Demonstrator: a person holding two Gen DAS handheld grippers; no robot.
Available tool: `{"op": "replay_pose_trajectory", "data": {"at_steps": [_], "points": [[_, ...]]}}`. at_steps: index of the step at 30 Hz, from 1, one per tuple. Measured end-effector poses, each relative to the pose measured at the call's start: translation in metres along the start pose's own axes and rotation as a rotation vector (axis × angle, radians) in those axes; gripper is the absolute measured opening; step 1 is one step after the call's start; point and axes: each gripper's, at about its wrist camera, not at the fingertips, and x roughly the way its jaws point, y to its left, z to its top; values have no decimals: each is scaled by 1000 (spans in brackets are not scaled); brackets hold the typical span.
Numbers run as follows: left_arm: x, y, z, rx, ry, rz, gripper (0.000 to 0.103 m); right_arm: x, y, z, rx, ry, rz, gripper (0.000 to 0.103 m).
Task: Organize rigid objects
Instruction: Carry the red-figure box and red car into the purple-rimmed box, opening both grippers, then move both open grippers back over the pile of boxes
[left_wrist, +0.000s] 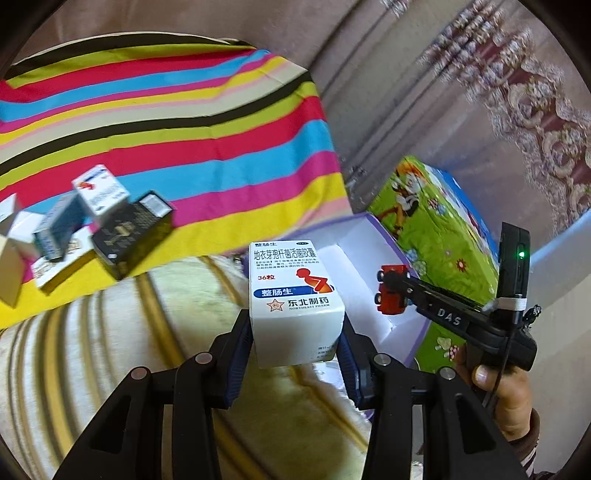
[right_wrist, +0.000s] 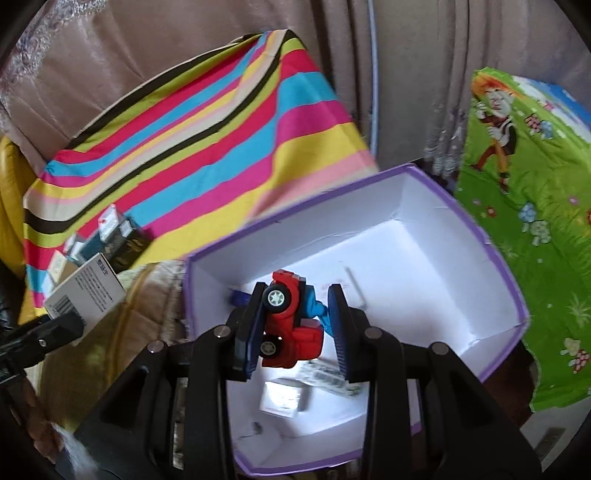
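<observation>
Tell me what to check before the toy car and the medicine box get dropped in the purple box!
1. Right gripper shut on the toy car: ok.
2. Car is over the open purple box: ok.
3. Room under the car: small packs lie on the box floor, space beside them: ok.
4. Left gripper shut on the medicine box: ok.
5. Medicine box over the purple box: not ok, it is beside it.
6. Grippers apart from each other: ok.
</observation>
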Motion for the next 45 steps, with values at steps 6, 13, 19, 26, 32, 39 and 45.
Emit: {"op": "replay_pose_trajectory", "data": {"at_steps": [6, 13, 19, 26, 32, 39, 45], "points": [[18, -19, 2, 37, 42, -22, 44, -5, -2, -4, -36, -18, -74, 37], [31, -34, 3, 69, 72, -44, 45, -14, -10, -5, -30, -39, -103, 37], [39, -33, 4, 55, 102, -49, 49, -17, -13, -6, -19, -40, -104, 42], [36, -30, 5, 37, 97, -24, 59, -22, -11, -2, -28, -69, -123, 74], [28, -30, 4, 55, 76, 30, 65, -21, -3, -2, -48, -63, -113, 77], [18, -22, 1, 59, 87, 107, 68, -22, 3, -5, -63, -63, -112, 78], [1, -1, -2, 0, 76, 165, 68, -24, 12, -6, -81, -69, -109, 80]]}}
